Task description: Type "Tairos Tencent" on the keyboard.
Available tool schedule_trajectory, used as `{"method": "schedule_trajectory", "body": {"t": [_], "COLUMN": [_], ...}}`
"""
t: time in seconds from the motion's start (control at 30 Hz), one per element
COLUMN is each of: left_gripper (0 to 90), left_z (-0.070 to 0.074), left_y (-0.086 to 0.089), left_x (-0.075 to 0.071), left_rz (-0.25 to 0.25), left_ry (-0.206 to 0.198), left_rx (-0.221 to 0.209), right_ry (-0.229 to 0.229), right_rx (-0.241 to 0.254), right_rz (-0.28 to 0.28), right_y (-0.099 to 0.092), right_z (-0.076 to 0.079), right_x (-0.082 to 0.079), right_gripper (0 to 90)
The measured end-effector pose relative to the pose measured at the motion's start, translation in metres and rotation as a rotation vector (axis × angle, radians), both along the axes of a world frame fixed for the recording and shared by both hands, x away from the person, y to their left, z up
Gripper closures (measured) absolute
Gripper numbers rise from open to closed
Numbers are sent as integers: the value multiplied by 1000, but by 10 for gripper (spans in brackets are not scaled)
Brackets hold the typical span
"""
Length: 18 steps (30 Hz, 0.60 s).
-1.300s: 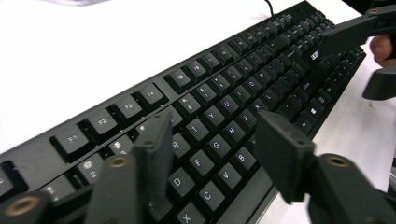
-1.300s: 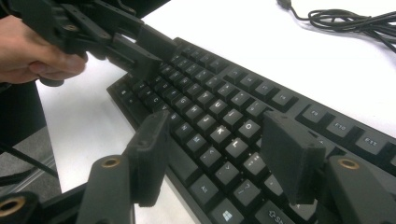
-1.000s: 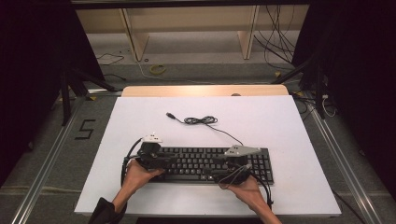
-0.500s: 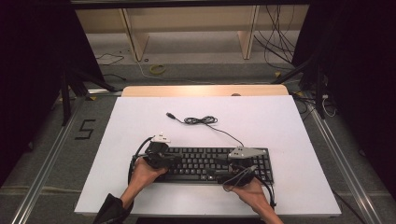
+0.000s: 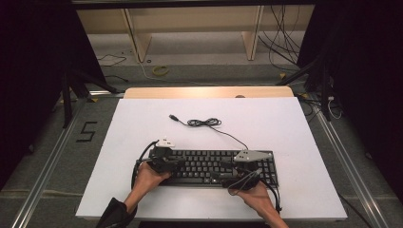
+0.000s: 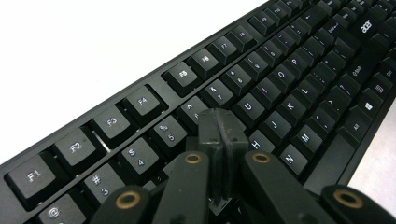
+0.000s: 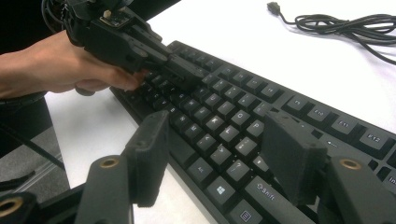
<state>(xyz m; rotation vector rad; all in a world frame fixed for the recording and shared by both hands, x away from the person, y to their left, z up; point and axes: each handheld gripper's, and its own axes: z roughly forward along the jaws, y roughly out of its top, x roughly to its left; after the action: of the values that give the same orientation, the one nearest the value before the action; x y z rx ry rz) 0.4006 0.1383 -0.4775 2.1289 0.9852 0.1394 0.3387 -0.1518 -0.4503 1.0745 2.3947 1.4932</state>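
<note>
Down on the white table top, the high view shows a black keyboard lying near the person's edge, its black cable running up to a loose coil and a plug farther back. The left gripper sits over the keyboard's left end, the left hand behind it. The right gripper hangs over the front edge toward the right end, held by the right hand.

Next, the left gripper view: the left gripper has its jaws pressed together with nothing between them, having just finished closing, and its tip is down among the keys, just beside the 6, Y and H keys of the keyboard.

Last, the right gripper view: the right gripper stands with jaws wide and nothing between them, over the front row of the keyboard near the Shift key. Farther off, the left gripper rests on the keys with the left hand around it, and the cable lies on the table top.
</note>
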Motion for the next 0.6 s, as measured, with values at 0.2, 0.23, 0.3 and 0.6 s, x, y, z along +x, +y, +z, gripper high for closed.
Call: {"method": "schedule_trajectory", "body": {"t": [0.2, 0.23, 0.3, 0.6], "left_gripper": [848, 828, 783, 514], "left_z": [5, 6, 9, 19], "left_y": [0, 0, 1, 9], "left_x": [-2, -2, -3, -10], "left_rz": [6, 0, 1, -30], "left_ry": [14, 15, 15, 1], "left_rx": [-28, -30, -53, -166], "right_ry": [-4, -5, -5, -17], "right_rx": [0, 3, 5, 7], "right_rz": [-4, -7, -11, -16], "right_y": [-2, -2, -3, -9], "right_z": [0, 0, 0, 1], "right_x": [0, 0, 0, -2], "right_gripper": [424, 424, 423, 415]}}
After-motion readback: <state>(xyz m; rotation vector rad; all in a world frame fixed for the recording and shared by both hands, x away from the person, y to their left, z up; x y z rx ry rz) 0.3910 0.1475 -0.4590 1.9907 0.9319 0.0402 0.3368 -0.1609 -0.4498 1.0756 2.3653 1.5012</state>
